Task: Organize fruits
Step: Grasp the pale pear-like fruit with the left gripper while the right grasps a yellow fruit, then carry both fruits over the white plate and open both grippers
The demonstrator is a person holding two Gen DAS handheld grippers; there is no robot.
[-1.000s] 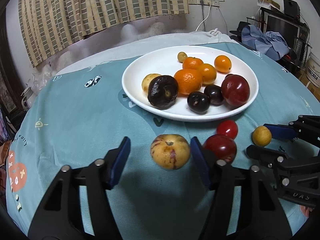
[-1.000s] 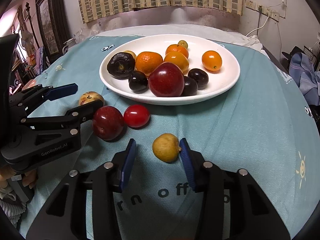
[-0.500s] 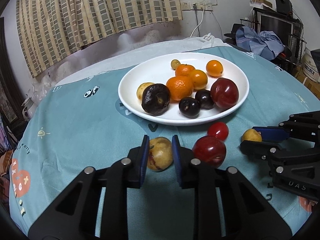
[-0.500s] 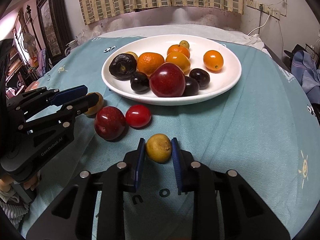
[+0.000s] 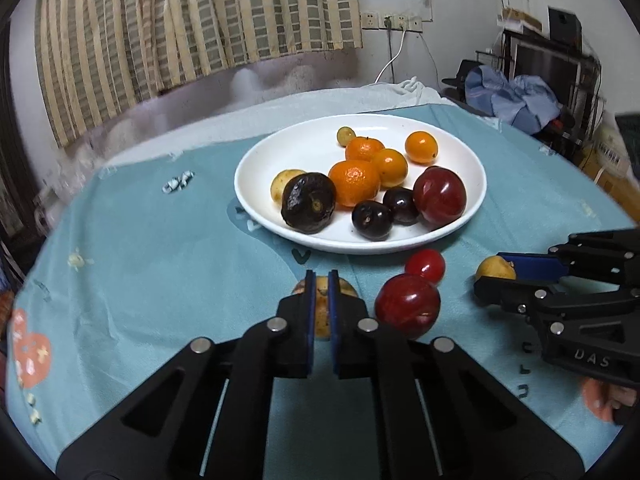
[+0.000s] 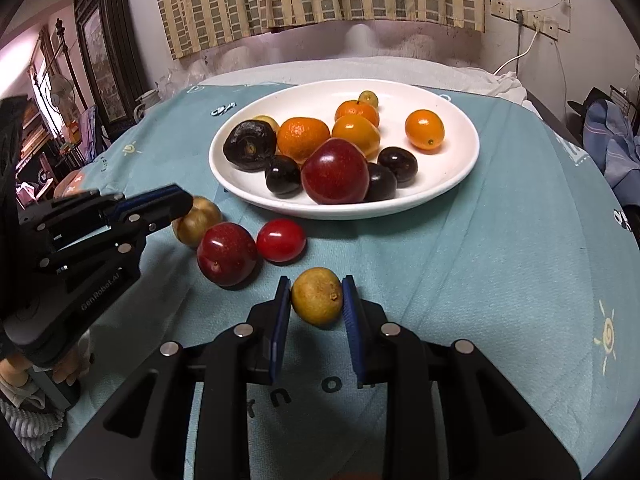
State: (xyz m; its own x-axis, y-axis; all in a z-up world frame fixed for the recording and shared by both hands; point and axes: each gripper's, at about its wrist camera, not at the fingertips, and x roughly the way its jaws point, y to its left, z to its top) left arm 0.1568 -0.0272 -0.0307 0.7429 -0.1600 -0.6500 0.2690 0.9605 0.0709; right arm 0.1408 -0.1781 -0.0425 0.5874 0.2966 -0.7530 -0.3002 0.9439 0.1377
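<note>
A white plate point(image 5: 256, 184) point(image 6: 460, 168) holds several oranges, dark plums, a red apple and small yellow fruits. On the cloth in front of it lie a red plum point(image 5: 407, 306) point(image 6: 226, 254) and a cherry tomato point(image 5: 425, 266) point(image 6: 281, 240). My left gripper point(image 5: 321, 280) point(image 6: 182, 204) has its jaws nearly together, above a yellow speckled fruit point(image 5: 320, 312) point(image 6: 197, 226) that shows behind and below them. My right gripper point(image 6: 316, 294) point(image 5: 494, 276) is shut on a small yellow-brown fruit point(image 6: 317, 302) point(image 5: 490, 268) resting on the cloth.
A teal printed tablecloth point(image 5: 152, 264) covers the round table. A striped curtain point(image 5: 180, 20) hangs behind. Blue clothes point(image 5: 516, 96) and dark shelving stand at the right. A dark framed mirror point(image 6: 104, 56) and clutter stand at the left of the right wrist view.
Both grippers closed. The left jaws went from wide around the speckled fruit to nearly touching, and the fruit slipped lower behind them. The right jaws closed onto the small yellow-brown fruit.
</note>
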